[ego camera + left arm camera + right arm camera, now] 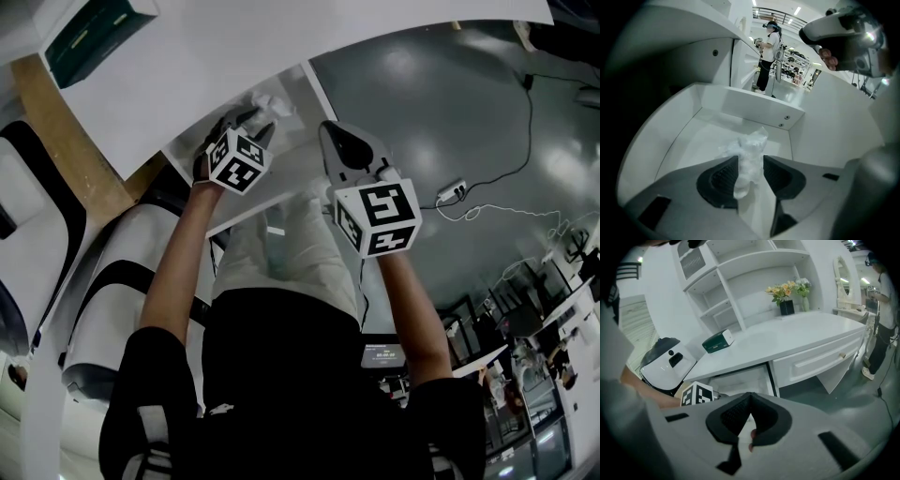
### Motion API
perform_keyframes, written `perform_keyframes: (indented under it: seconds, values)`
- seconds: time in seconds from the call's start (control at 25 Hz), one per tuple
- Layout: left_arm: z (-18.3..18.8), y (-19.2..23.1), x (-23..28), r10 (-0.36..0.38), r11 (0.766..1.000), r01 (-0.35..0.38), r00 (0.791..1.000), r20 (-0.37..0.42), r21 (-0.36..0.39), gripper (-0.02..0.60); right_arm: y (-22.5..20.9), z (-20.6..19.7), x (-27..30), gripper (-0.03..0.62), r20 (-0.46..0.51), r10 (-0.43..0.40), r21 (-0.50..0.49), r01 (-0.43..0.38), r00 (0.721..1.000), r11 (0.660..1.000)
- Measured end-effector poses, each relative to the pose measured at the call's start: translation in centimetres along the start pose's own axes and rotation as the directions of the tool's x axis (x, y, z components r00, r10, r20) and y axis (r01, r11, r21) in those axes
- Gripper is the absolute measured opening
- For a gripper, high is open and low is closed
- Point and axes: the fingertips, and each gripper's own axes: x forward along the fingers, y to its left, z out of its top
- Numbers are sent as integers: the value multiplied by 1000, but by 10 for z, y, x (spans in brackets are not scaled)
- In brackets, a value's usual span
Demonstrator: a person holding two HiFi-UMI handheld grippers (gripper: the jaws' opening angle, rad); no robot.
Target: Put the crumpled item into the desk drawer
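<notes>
The crumpled item is a wad of clear plastic film. It lies in the open white desk drawer, near its far end. In the left gripper view the wad stands between the pads of my left gripper, which is open, with a gap showing on the right side. From above, my left gripper reaches down into the drawer. My right gripper hangs beside the drawer's right edge, shut and empty. The open drawer and the left gripper's marker cube show in the right gripper view.
A green and white box and a pot of flowers stand on the desk top. A white and black chair is at the left. A closed drawer is at the right. Cables run over the grey floor. A person stands far behind.
</notes>
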Motion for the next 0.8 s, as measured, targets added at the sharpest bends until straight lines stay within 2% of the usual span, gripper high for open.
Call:
perform_keyframes:
  seconds: [0.32, 0.6, 0.8]
  values:
    - [6, 1, -14, 3, 1000, -3, 1000, -2, 0, 147, 4, 7, -9, -4, 14, -7, -10, 7, 1000, 1000]
    - [15, -1, -34, 50, 999, -50, 998, 26, 9, 60, 11, 17, -20, -5, 32, -12, -23, 13, 999, 1000]
    - [23, -1, -53, 68, 998, -68, 996, 66, 0, 24, 10, 24, -30, -5, 49, -34, -27, 35, 998, 999]
